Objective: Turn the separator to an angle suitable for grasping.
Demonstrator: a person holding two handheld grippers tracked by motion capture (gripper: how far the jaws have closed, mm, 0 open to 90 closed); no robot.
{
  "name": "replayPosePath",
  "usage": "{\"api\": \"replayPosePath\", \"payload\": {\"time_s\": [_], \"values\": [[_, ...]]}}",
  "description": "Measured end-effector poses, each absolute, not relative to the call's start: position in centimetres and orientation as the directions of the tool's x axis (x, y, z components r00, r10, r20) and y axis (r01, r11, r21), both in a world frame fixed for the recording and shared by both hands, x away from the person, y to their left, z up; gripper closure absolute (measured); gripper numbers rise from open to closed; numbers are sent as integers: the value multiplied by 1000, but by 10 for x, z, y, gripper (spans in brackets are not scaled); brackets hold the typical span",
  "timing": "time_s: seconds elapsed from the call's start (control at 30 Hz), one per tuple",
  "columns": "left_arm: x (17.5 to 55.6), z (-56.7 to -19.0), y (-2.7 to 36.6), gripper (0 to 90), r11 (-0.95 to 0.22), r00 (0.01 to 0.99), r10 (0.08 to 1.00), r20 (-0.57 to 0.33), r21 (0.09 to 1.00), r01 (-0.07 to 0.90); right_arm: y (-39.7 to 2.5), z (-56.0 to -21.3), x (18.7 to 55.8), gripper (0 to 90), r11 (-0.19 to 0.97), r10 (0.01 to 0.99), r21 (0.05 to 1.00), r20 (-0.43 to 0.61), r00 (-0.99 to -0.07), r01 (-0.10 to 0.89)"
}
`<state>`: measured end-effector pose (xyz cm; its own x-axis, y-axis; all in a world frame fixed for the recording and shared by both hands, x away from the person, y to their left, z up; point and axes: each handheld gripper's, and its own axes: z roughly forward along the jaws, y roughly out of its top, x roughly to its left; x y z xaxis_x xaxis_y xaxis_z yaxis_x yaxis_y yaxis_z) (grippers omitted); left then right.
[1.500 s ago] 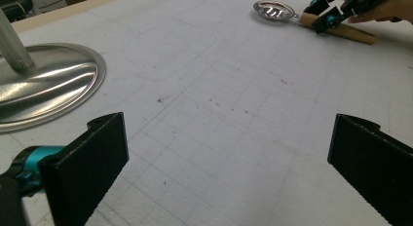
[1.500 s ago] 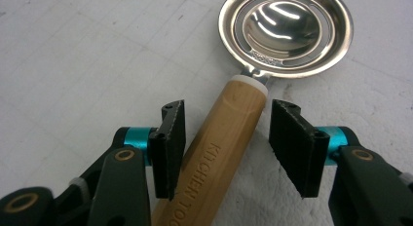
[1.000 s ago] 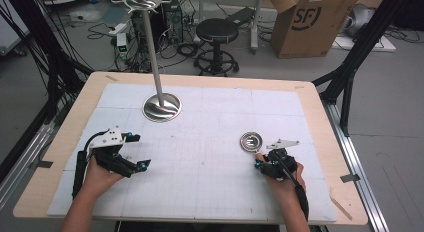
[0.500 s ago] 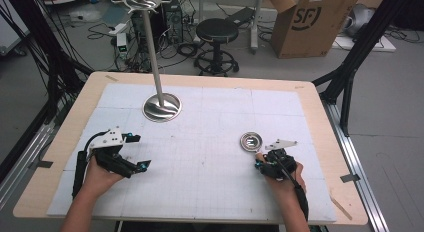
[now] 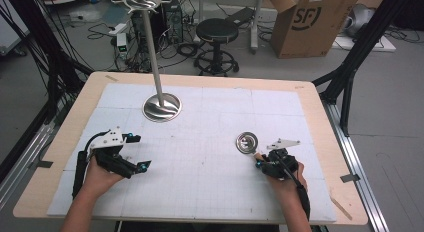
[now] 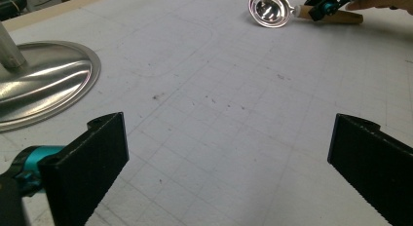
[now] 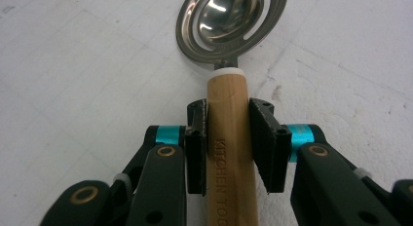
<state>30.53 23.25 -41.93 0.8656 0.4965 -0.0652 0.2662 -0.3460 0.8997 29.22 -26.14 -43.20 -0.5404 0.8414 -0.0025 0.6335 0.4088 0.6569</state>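
Two tools are resting on the counter [image 5: 210, 192]. The right tool [image 7: 228, 138] is pinching the wooden handle of a metal egg separator [image 5: 247, 142] lying near right; the left tool [image 5: 134, 152] is sitting spread wide, near left, well apart from it.

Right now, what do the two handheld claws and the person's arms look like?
Both are black linkage frames with teal collars at the joints and ribbed black pads. The left claw and right claw each carry a pale three-cornered plate, and a black cable trails back along each forearm. No sleeves show on the forearms.
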Motion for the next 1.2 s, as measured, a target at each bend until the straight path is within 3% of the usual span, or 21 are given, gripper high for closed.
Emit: {"api": "replayPosePath", "payload": {"time_s": [0.1, 0.13, 0.43, 0.63, 0.73, 1.2], "values": [[306, -419, 232, 18, -345, 867, 494, -61, 902, 260, -261, -434, 293, 665, 433, 835, 648, -26, -550, 626], [306, -419, 233, 18, -338, 866, 495, -65, 904, 261, -259, -436, 293, 600, 460, 834, 641, -73, -547, 615], [306, -419, 234, 18, -337, 865, 498, -67, 904, 264, -248, -434, 290, 592, 506, 829, 616, -154, -537, 604], [306, -419, 234, 18, -332, 864, 498, -69, 905, 264, -246, -433, 291, 664, 514, 827, 607, -162, -539, 606], [306, -419, 235, 18, -332, 864, 498, -70, 905, 265, -244, -433, 291, 645, 534, 821, 598, -198, -535, 598], [306, -419, 234, 18, -341, 866, 496, -68, 901, 267, -252, -433, 294, 680, 487, 835, 613, -119, -537, 622]]}}
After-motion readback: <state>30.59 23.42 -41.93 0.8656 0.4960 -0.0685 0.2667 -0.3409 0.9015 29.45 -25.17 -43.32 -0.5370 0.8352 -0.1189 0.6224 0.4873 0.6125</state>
